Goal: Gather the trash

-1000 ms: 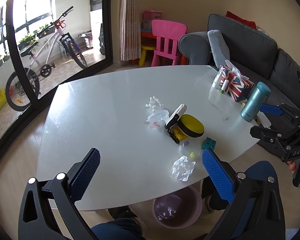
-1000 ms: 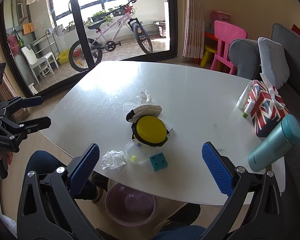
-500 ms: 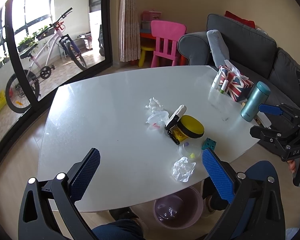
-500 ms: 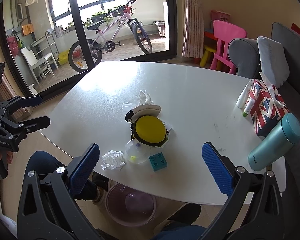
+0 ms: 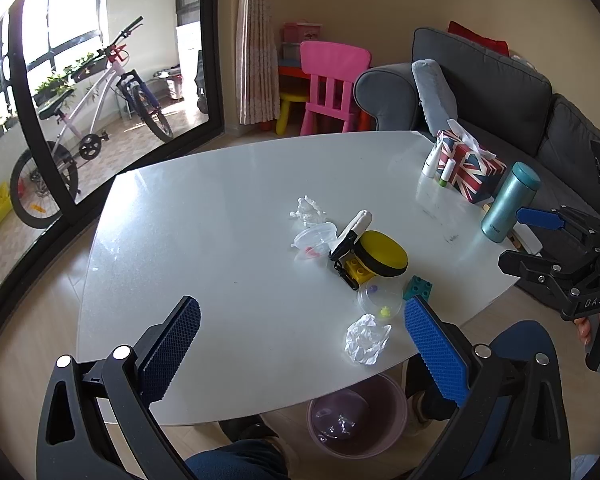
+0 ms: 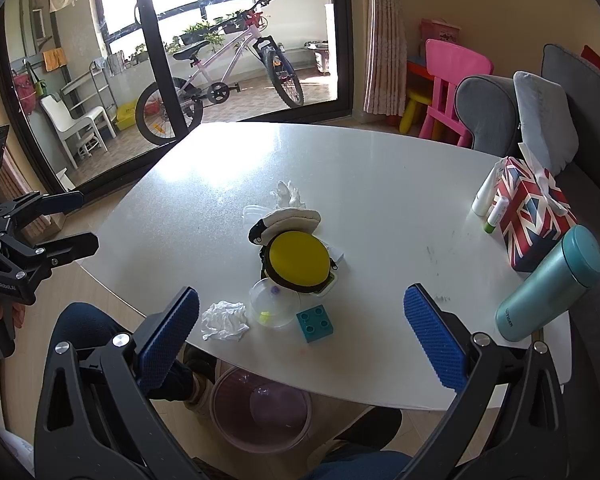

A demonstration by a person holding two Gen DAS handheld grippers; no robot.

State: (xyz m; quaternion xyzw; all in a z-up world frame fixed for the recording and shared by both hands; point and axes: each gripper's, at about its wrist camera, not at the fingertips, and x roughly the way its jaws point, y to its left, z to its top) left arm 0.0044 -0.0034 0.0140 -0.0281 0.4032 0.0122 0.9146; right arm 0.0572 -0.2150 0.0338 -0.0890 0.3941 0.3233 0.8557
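Note:
A crumpled white paper ball [image 5: 367, 338] [image 6: 224, 319] lies near the white table's [image 5: 228, 216] front edge. Beside it sits a clear plastic lid [image 5: 380, 298] [image 6: 274, 302]. Farther back lie a torn white scrap [image 5: 307, 209] [image 6: 287, 196] and a clear plastic cup [image 5: 315, 237]. A pink waste bin [image 5: 356, 416] [image 6: 261, 407] stands on the floor under the front edge. My left gripper [image 5: 300, 332] [image 6: 56, 224] hovers open off the table's left corner. My right gripper [image 6: 302, 328] [image 5: 536, 236] hangs open above the front edge, empty.
A yellow round case [image 6: 298, 262], a white and black tool [image 5: 350, 234], a teal toy brick [image 6: 315, 323], a teal flask [image 6: 548, 284], a flag-patterned tissue box [image 6: 532, 208] and small tubes [image 6: 485, 196] share the table. A grey sofa [image 5: 500, 88] and pink chair [image 5: 332, 80] stand behind.

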